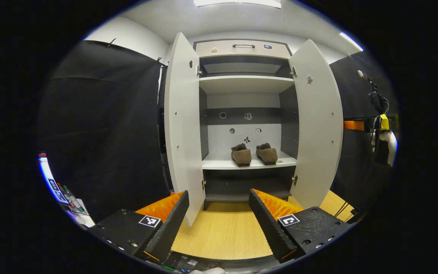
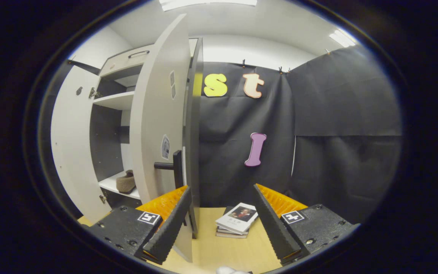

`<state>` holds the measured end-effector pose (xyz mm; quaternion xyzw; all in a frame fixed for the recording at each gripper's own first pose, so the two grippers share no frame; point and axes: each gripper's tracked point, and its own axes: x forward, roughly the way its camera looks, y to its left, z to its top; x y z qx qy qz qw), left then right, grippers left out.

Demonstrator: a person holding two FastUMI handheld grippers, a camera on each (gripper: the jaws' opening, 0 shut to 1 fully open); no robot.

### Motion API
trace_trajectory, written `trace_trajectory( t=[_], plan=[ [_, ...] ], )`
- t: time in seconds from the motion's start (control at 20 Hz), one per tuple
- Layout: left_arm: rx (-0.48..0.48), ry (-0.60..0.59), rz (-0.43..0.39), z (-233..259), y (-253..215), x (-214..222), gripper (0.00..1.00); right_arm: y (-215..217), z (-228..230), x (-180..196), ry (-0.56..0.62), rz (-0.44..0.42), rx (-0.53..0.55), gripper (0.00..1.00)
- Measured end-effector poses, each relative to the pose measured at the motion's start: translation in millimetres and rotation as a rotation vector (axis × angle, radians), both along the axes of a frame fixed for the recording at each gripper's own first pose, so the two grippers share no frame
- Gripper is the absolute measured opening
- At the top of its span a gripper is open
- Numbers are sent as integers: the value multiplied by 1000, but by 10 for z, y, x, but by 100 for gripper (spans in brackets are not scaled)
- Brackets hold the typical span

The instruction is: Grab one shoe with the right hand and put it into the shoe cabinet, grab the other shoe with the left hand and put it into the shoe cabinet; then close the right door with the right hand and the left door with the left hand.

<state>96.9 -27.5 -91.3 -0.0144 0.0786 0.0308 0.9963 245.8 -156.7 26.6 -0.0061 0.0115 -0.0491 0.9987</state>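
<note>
Already both shoes (image 1: 254, 154) sat side by side on the shoe cabinet's (image 1: 243, 163) lower shelf, soft, fuzzy and light. Both doors stood open: rigid, smooth flat panels, likely light to swing; the right door (image 2: 154, 125) carried a bar handle (image 2: 171, 166), the best hold. Left gripper (image 1: 219, 201) and right gripper (image 2: 221, 196) were spread wide, holding nothing.

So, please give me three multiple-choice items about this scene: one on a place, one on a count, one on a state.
1. Where are the shoes?
A. on the floor
B. on a shelf in the cabinet
C. on the books

2. How many shoes are in the cabinet?
A. one
B. two
C. three

3. How do the doors stand?
A. both open
B. both shut
C. left one shut

Key: 1 B, both rest on the white shelf; 2 B, a pair sits side by side; 3 A, left door and right door swing outward.
</note>
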Motion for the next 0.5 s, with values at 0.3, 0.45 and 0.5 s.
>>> trace_trajectory(
  t=[0.3,0.45,0.5],
  plan=[
    [-12,12,8,-47,28,67,96,121,30,55,11,23,-29,95],
    [-15,23,0,-73,30,74,96,213,33,17,3,10,-63,95],
    [-15,23,-3,-79,43,67,96,272,24,14,4,18,-42,89]
  ],
)
